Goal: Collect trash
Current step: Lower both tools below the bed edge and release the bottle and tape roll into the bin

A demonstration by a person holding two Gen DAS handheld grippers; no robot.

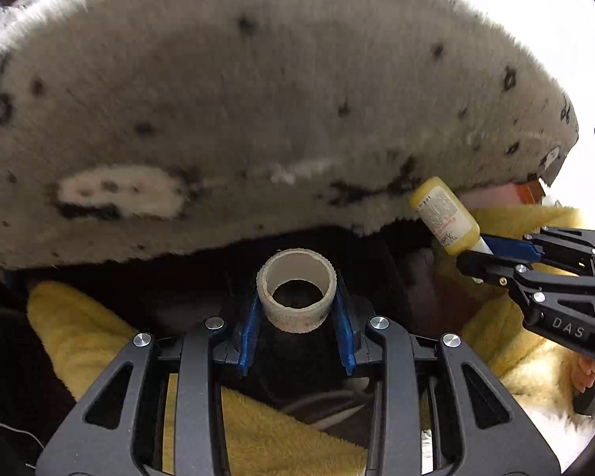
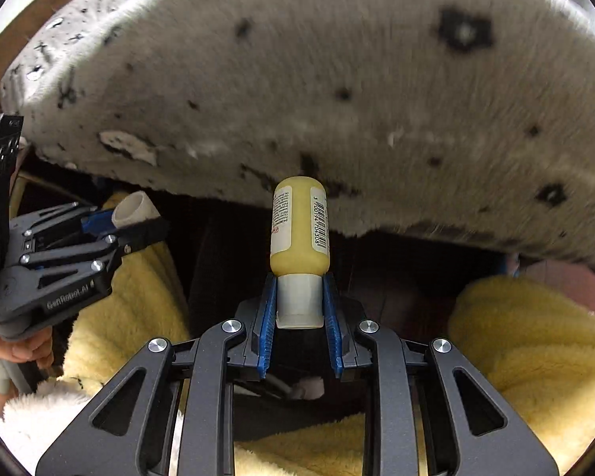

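Observation:
My left gripper (image 1: 296, 297) is shut on an empty cardboard tape roll (image 1: 296, 291), its open end facing the camera. The same gripper (image 2: 139, 222) and roll (image 2: 133, 208) show at the left of the right wrist view. My right gripper (image 2: 299, 297) is shut on the white cap of a yellow plastic bottle (image 2: 299, 226), which points away from the camera. The bottle (image 1: 444, 214) and right gripper (image 1: 482, 252) also show at the right of the left wrist view. Both are held in the air below a grey fluffy spotted rug (image 1: 258, 99).
The grey rug (image 2: 337, 79) fills the upper half of both views. Yellow fleece fabric (image 2: 535, 337) lies below and at the sides, and also in the left wrist view (image 1: 79, 329). A dark gap lies under the rug edge. White cables (image 1: 329, 408) lie below.

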